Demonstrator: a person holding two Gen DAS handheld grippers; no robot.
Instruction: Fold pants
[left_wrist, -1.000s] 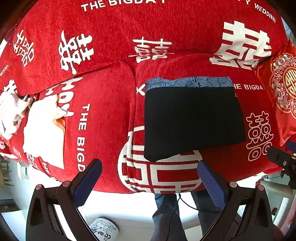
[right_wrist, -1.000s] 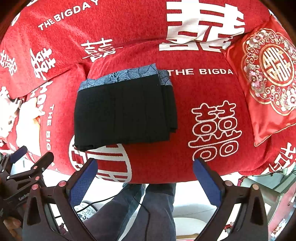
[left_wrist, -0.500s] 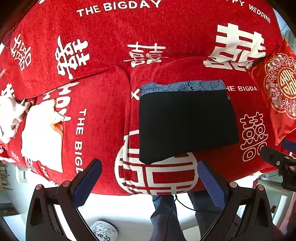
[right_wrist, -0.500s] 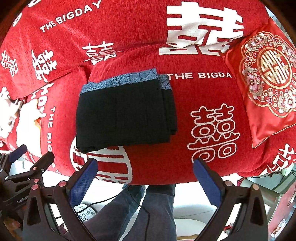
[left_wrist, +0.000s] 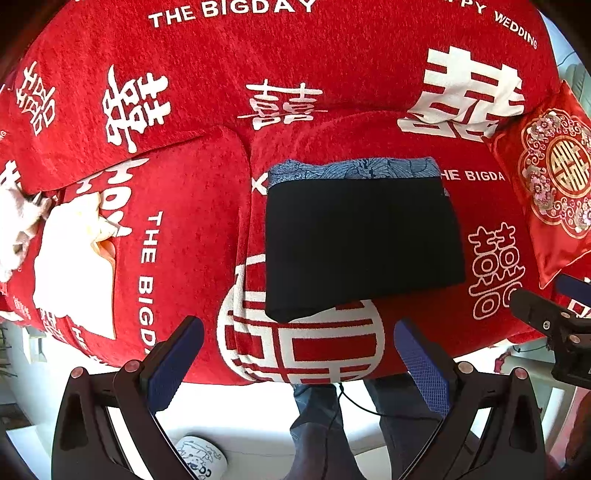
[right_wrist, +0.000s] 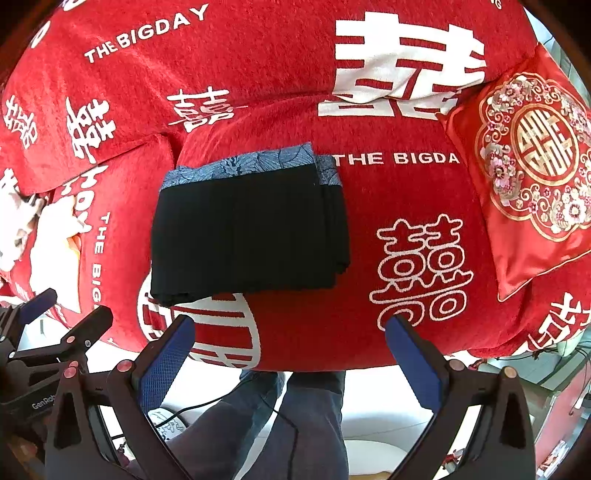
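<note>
I have drawn both grippers back a little, left gripper (left_wrist: 298, 360) and right gripper (right_wrist: 290, 354) spread and empty off the sofa's (right_wrist: 406, 314) front edge, the pants (right_wrist: 247, 229) folded, so I judge nothing remains.

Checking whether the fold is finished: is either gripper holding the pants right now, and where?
Nothing is held. The left gripper and right gripper are both open, short of the folded black pants on the sofa cushion.

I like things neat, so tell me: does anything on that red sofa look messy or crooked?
Only slightly: the folded black pants have layers fanning out unevenly along their right edge, and crumpled white cloths lie on the left cushion.
</note>
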